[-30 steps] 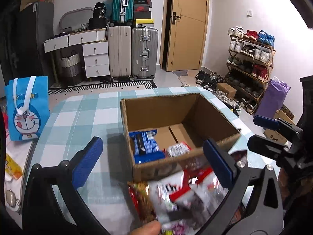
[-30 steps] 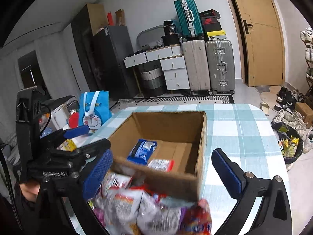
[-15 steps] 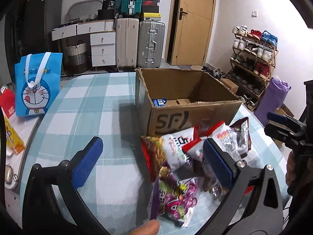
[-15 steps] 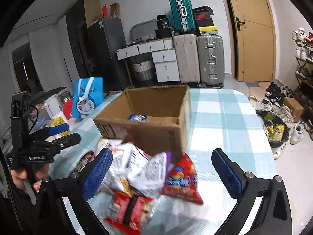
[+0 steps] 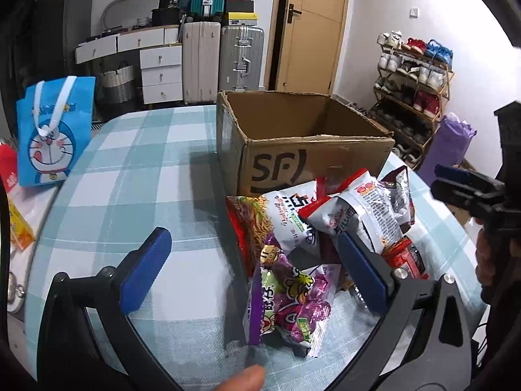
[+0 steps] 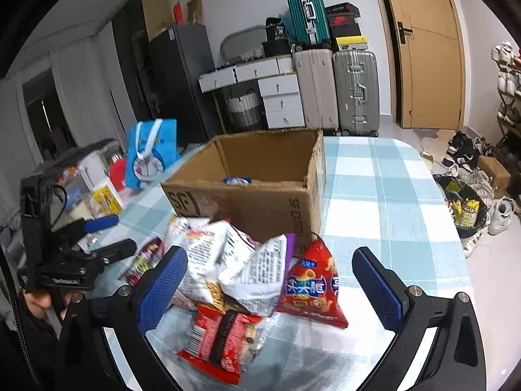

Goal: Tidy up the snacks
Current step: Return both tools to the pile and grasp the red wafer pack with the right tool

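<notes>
An open cardboard box (image 5: 306, 159) marked SF stands on the checked table (image 5: 130, 176). A blue packet (image 6: 237, 180) peeks over its rim inside. Several snack bags lie heaped just in front of it: a purple grape bag (image 5: 289, 306), white bags (image 5: 358, 208), a red noodle bag (image 5: 247, 224), a red biscuit bag (image 6: 309, 286) and a red-and-black pack (image 6: 224, 335). My left gripper (image 5: 254, 264) is open, low over the purple bag. My right gripper (image 6: 270, 288) is open over the white and red bags. Neither holds anything.
A blue cartoon gift bag (image 5: 53, 137) and a yellow carton (image 5: 19, 228) stand at the table's left side. The table edge curves off at the right; a dark rubbish bag (image 6: 465, 205) and a shoe rack (image 5: 413, 75) are on the floor beyond. Suitcases (image 5: 221, 58) line the back wall.
Both grippers have drawn back and dropped from above the box to the snack pile in front of it. The box interior has mostly gone out of sight. Both remain open.
</notes>
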{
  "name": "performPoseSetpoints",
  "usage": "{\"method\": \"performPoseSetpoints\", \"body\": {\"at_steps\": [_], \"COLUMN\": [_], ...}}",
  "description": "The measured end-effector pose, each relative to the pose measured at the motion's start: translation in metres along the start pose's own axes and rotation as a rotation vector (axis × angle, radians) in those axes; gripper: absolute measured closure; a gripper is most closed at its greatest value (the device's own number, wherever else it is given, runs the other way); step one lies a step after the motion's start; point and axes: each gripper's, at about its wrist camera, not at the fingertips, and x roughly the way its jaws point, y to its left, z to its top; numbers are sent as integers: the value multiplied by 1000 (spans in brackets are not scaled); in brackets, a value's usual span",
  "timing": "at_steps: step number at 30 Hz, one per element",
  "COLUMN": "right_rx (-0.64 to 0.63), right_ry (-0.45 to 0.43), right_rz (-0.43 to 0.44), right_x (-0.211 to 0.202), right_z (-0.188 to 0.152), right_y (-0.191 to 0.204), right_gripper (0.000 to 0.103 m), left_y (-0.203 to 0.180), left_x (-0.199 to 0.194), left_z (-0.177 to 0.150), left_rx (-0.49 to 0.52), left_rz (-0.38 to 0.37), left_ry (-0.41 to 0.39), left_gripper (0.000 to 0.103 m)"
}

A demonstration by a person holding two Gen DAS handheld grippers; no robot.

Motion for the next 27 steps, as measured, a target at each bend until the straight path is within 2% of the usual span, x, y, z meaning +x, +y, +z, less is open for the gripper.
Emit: {"method": "performPoseSetpoints", "body": {"at_steps": [6, 9, 15, 18, 23, 27], "right_rx": [0, 12, -2, -42, -53, -97], "right_ry": [42, 77, 91, 139, 172, 212], "right_rz": [-50, -90, -52, -35, 20, 14], "right_x": [11, 13, 6, 11, 12, 18], "right_z": [-2, -3, -2, -6, -10, -19], "right_y": [-8, -18, -18, -9, 6, 24], "right_gripper": [0, 0, 0, 0, 0, 0], "left_y": [1, 3, -1, -6, -6, -4], "left_x": [17, 21, 30, 31, 32, 29], "left_z": [-5, -7, -12, -15, -15, -15], "left_rx": [23, 34, 82, 111, 114, 108], "left_rz": [33, 12, -4, -12, -32, -39], "left_ry": [55, 69, 112, 115, 131, 130], "left_gripper": [1, 1, 1, 1, 1, 1]}}
